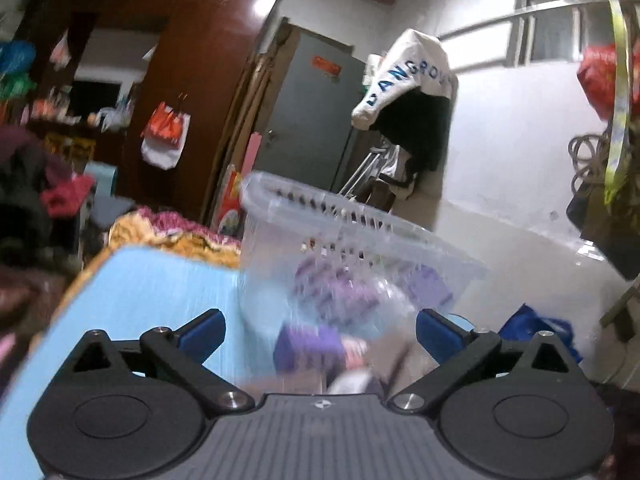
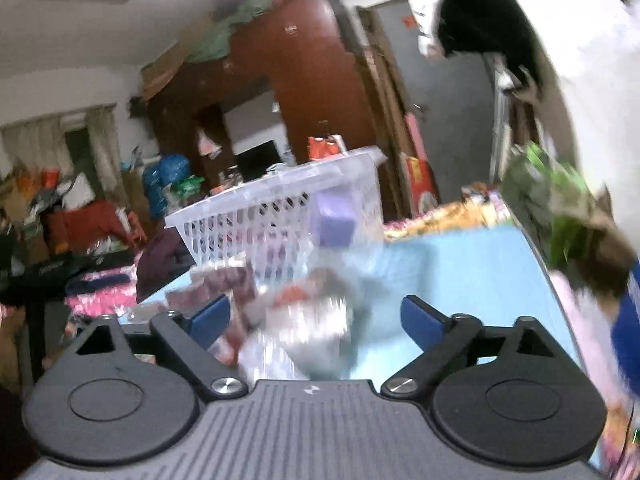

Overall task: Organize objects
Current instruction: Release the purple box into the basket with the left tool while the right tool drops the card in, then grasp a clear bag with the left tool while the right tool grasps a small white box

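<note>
A clear slotted plastic basket stands on a light blue table, with purple packets inside. My left gripper is open and empty just in front of it, above a blurred purple box. In the right wrist view the same basket stands at the table's far left with a purple box in it. My right gripper is open and empty above a blurred heap of red and white packets on the blue table.
A patterned blanket lies past the table's far edge. A brown wardrobe and grey door stand behind. Clothes hang on a rack. A green packet and a person's arm are at the right.
</note>
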Action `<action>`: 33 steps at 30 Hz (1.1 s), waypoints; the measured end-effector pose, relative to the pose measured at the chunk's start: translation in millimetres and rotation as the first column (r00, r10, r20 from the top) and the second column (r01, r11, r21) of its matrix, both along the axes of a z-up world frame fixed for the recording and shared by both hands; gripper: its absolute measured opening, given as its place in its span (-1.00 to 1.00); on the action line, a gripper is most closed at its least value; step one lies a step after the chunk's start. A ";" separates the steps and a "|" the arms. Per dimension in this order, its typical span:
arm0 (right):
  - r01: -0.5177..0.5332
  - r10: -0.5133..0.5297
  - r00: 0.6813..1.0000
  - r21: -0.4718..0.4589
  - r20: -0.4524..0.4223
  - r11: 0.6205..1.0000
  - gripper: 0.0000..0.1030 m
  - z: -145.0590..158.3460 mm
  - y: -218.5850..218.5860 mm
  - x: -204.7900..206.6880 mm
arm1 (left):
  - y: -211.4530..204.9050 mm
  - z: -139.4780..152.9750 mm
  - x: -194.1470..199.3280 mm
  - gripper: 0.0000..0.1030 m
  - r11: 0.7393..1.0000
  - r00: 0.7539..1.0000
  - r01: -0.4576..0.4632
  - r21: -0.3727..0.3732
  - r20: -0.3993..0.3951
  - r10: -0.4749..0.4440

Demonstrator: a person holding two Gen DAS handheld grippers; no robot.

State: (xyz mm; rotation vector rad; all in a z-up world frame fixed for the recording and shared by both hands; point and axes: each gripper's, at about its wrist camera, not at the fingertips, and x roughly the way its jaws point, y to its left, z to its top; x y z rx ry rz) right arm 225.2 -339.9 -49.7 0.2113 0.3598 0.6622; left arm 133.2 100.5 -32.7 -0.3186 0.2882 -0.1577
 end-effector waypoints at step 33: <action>-0.018 0.023 0.993 -0.043 0.115 0.999 -0.35 -4.8 3.2 -12.1 | -44.4 -39.2 -43.6 -0.19 0.982 1.000 -0.005 0.187 0.031 -0.001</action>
